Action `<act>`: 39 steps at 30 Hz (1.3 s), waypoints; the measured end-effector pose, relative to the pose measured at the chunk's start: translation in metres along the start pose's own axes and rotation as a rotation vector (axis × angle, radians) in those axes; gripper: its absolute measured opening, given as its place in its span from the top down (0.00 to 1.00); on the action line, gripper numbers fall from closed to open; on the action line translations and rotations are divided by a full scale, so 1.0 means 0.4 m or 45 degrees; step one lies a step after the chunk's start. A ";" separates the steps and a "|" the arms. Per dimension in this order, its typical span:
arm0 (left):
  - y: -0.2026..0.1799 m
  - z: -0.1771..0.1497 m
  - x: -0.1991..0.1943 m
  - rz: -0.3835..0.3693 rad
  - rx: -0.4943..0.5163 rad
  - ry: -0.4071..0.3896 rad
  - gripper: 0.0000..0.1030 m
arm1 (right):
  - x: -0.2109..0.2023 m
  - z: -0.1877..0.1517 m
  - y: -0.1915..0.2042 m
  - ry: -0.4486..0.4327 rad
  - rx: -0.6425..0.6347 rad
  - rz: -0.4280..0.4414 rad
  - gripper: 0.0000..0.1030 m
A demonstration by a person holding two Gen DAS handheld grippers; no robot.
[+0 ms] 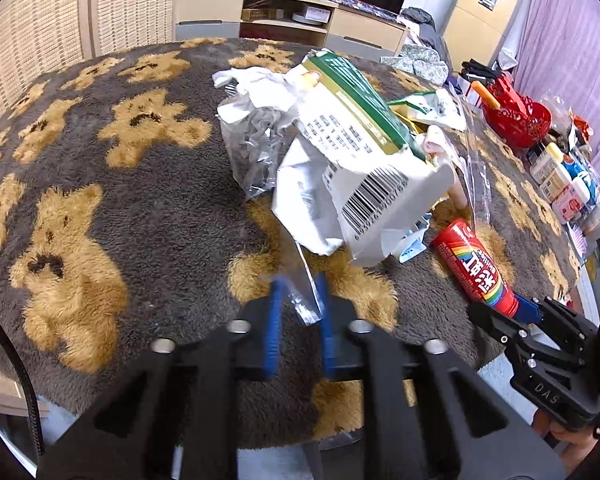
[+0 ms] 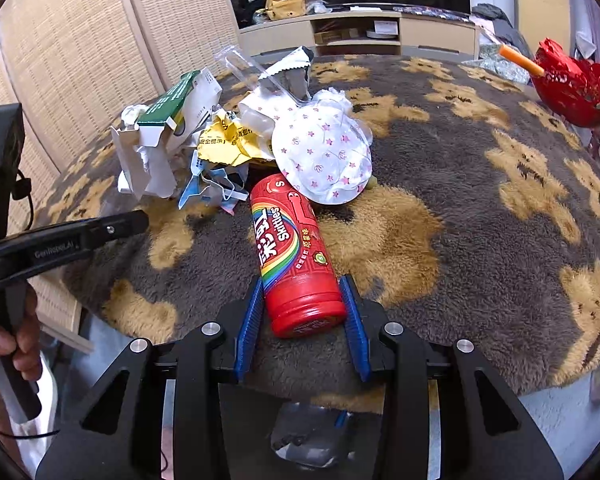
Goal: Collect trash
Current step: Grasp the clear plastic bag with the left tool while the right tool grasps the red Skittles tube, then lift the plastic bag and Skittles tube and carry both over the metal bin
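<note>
A pile of trash lies on the bear-patterned fleece table cover (image 1: 100, 220): a torn green-and-white carton (image 1: 364, 152), crumpled clear bags (image 1: 256, 136), yellow paper (image 2: 228, 144) and a star-print wrapper (image 2: 324, 156). A red Skittles tube (image 2: 296, 256) lies near the table edge; it also shows in the left wrist view (image 1: 476, 268). My right gripper (image 2: 302, 292) has its blue pads on both sides of the tube's cap end, shut on it. My left gripper (image 1: 300, 280) is narrowly parted around a clear plastic scrap (image 1: 304, 292) that trails from the pile.
A red basket (image 1: 516, 116) with an orange stick stands at the far right edge, with bottles and boxes (image 1: 564, 180) beside it. A low TV cabinet (image 1: 292, 20) stands behind the table. A woven screen (image 2: 80, 60) is on the left.
</note>
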State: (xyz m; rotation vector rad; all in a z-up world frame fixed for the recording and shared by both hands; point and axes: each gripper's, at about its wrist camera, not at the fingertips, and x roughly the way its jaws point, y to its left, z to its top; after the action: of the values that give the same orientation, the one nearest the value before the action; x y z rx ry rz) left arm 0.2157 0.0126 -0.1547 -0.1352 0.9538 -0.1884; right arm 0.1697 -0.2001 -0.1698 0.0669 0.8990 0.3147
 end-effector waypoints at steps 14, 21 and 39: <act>0.016 0.003 -0.155 0.055 0.022 -0.153 1.00 | -0.049 0.003 0.012 -0.051 0.065 0.010 0.63; 0.005 -0.027 -0.234 0.012 0.030 -0.187 1.00 | -0.107 -0.017 0.022 -0.074 0.079 0.001 0.63; -0.049 -0.251 -0.324 -0.080 0.056 -0.113 1.00 | -0.255 -0.177 0.031 -0.078 0.121 -0.041 0.63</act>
State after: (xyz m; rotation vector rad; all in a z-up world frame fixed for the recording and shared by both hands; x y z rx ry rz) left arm 0.0583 0.0188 -0.1053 -0.1322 0.8567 -0.2588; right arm 0.0525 -0.2240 -0.1341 0.1488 0.8530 0.2386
